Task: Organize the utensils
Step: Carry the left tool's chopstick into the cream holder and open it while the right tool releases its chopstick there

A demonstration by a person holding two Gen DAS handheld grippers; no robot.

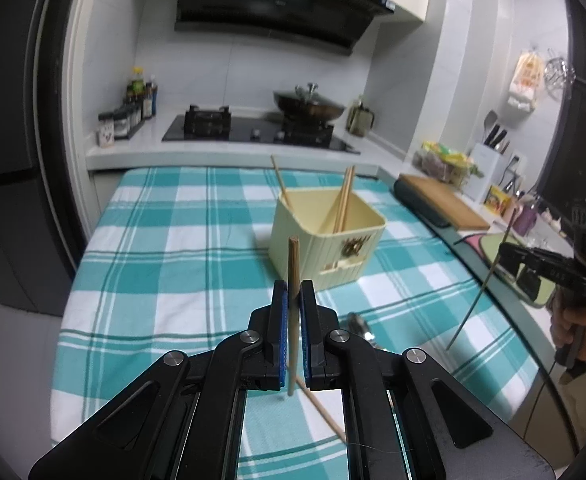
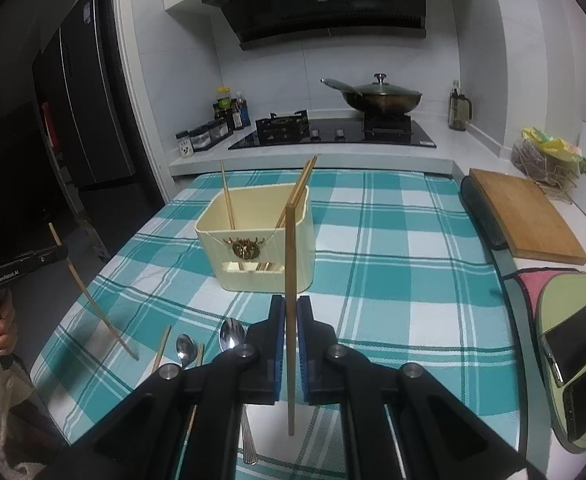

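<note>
Both tools (image 1: 293, 292) (image 2: 291, 312) grip chopsticks (image 1: 293, 320) (image 2: 290, 320) upright.

Lidded wok (image 2: 381, 98) on stove (image 2: 333, 132); cutting board (image 2: 527, 216) beside checked cloth (image 2: 405, 248).

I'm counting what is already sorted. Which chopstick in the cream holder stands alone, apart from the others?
The single chopstick leaning in the left back corner of the cream holder; the other chopsticks lean bunched together at its right side.
</note>
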